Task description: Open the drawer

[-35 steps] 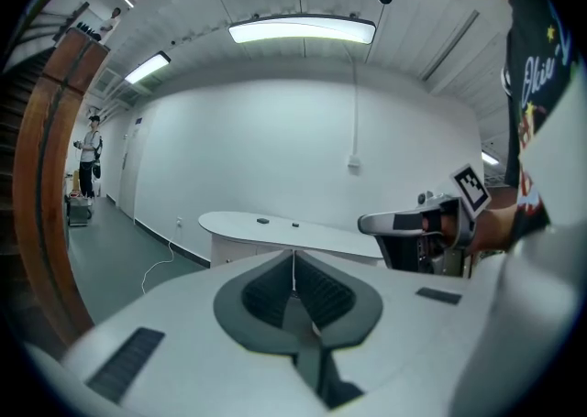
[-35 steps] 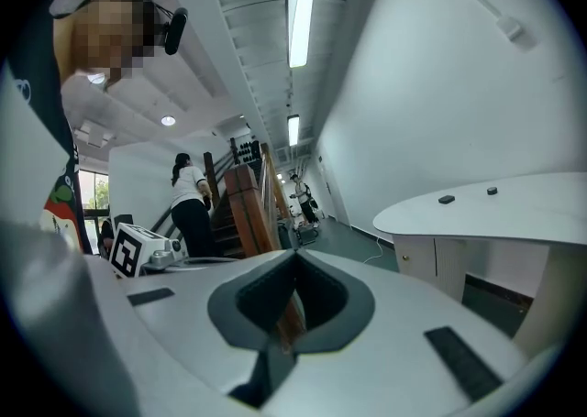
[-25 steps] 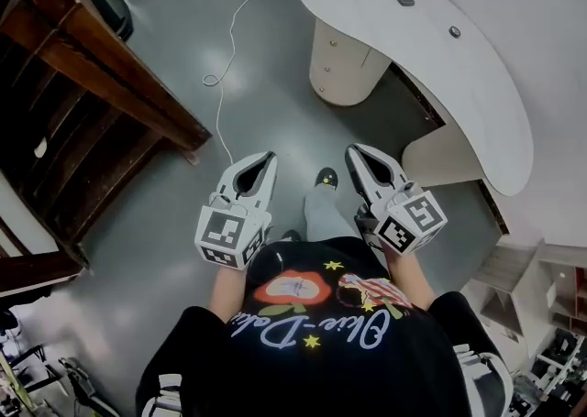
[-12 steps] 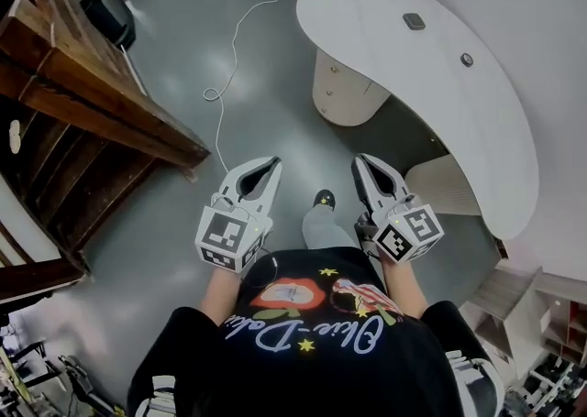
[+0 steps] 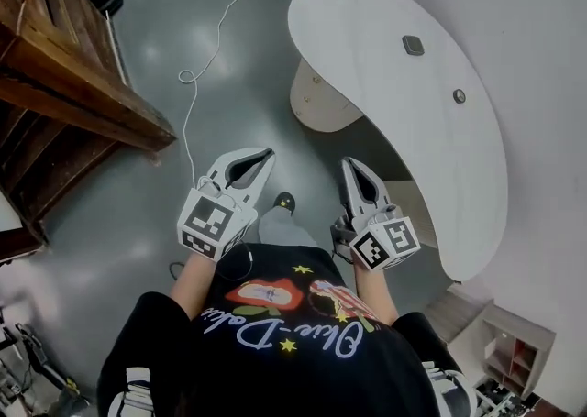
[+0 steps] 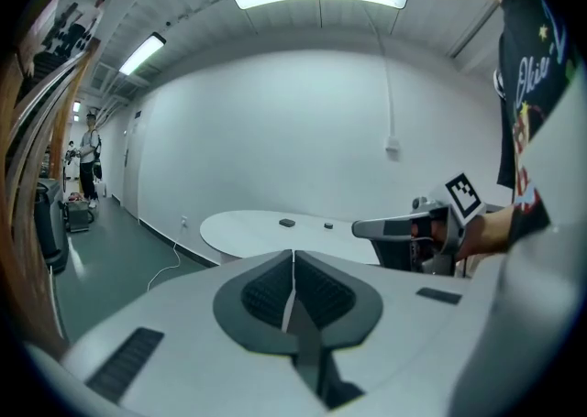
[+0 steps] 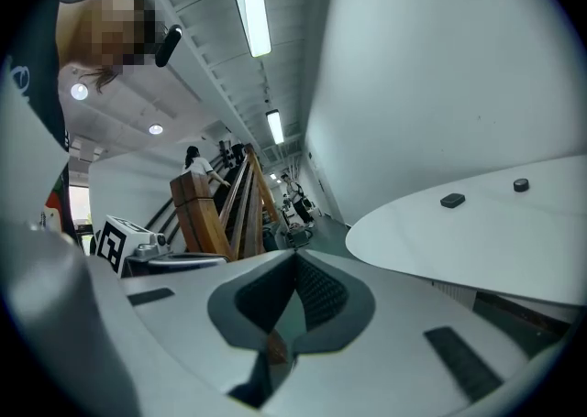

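A rounded beige drawer cabinet (image 5: 316,99) with small knobs stands under the far end of a curved white desk (image 5: 394,58). In the head view I hold both grippers side by side in front of my body, over the grey floor and short of the cabinet. The left gripper (image 5: 267,156) is shut with nothing in it, its jaws meeting in the left gripper view (image 6: 293,252). The right gripper (image 5: 351,166) is also shut and empty (image 7: 295,255), close beside the desk's edge. No drawer front shows in either gripper view.
A wooden staircase (image 5: 73,85) fills the left side. A white cable (image 5: 197,67) trails across the floor toward the cabinet. Two small dark objects (image 5: 413,44) (image 5: 459,95) lie on the desk. Shelving (image 5: 504,351) stands at the lower right. People stand far down the corridor (image 6: 89,154).
I have walked forward: the desk and cabinet now lie closer and more to the left, the staircase has slid away left. Both grippers travelled along and stayed shut.
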### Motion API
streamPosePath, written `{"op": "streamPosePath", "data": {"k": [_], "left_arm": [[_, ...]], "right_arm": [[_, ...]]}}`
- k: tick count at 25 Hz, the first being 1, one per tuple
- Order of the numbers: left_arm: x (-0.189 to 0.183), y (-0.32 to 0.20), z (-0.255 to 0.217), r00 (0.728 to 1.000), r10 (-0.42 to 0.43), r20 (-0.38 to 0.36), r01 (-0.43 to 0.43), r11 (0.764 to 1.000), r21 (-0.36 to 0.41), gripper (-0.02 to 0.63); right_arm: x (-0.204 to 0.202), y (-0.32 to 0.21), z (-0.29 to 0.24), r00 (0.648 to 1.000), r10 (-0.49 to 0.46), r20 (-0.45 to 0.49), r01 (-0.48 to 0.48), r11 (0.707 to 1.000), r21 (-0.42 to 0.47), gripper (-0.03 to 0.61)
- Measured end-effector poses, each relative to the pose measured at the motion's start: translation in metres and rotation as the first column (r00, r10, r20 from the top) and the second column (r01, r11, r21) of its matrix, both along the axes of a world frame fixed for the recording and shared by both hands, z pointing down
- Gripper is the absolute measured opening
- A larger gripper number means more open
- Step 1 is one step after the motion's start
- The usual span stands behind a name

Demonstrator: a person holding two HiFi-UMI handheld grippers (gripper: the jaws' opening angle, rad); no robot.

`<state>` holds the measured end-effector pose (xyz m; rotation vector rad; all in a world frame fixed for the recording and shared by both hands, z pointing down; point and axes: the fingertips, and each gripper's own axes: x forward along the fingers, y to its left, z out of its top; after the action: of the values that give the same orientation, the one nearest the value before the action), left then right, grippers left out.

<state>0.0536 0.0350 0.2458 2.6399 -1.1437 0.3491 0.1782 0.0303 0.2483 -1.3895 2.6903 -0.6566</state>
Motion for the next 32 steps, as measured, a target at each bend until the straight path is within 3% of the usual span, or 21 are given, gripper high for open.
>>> {"op": "streamPosePath", "data": {"k": [11, 18, 32], "left_arm": [[0.027, -0.045, 0.037, 1.000, -0.023, -0.009, 0.023, 0.998, -0.066, 0.006], [0.026, -0.084, 0.077, 0.999, -0.034, -0.005, 0.033, 0.992, -0.119, 0.006], [0.026, -0.173, 0.166, 1.000, 0.002, 0.001, -0.002, 0.986, -0.164, 0.006]], "right_arm": [[0.026, -0.044, 0.044, 1.000, 0.003, 0.001, -0.003, 0.997, -0.080, -0.002], [0.017, -0.079, 0.074, 1.000, 0.005, -0.018, -0.007, 0.992, -0.127, -0.002], [-0.012, -0.148, 0.143, 0.993, 0.110, -0.044, -0.116, 0.977, -0.177, -0.002]]}}
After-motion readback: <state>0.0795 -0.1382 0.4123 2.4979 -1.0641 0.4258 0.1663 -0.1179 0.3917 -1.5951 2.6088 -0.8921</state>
